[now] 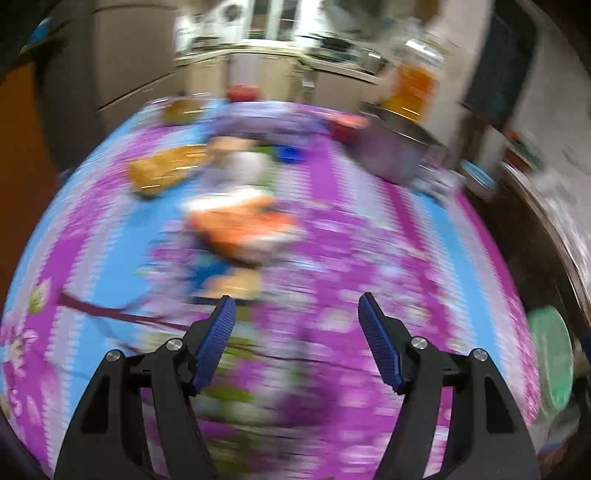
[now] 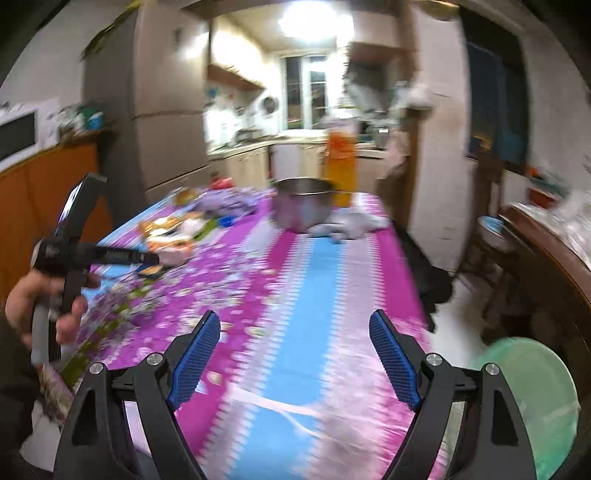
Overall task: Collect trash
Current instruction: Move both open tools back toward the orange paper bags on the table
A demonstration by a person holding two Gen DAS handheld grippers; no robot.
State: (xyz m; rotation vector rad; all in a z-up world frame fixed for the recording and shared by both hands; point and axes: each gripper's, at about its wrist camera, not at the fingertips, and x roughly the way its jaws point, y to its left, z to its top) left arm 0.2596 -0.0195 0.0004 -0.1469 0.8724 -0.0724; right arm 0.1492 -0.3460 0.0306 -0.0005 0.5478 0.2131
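Ribbed blue pads [image 1: 216, 343] – both tools gaping, empty | glossy floral tablecloth [image 2: 317, 277] | crinkled wrappers [image 1: 240, 229]

A long surface [image 2: 317, 280] under a purple, pink and blue flowered cloth runs toward a lit kitchen at 12 o'clock, with a ceiling light [image 2: 314, 18], a window [image 2: 306, 92] and pale counters [image 2: 251, 155]. At 10 o'clock stands a tall beige refrigerator [image 2: 166, 110], beside it an orange cabinet [image 2: 48, 192] bearing a white microwave [image 2: 18, 136]. At 3 o'clock a dark wooden sideboard [image 2: 546, 258] lines the white wall. The floor [image 2: 461, 325] is pale.
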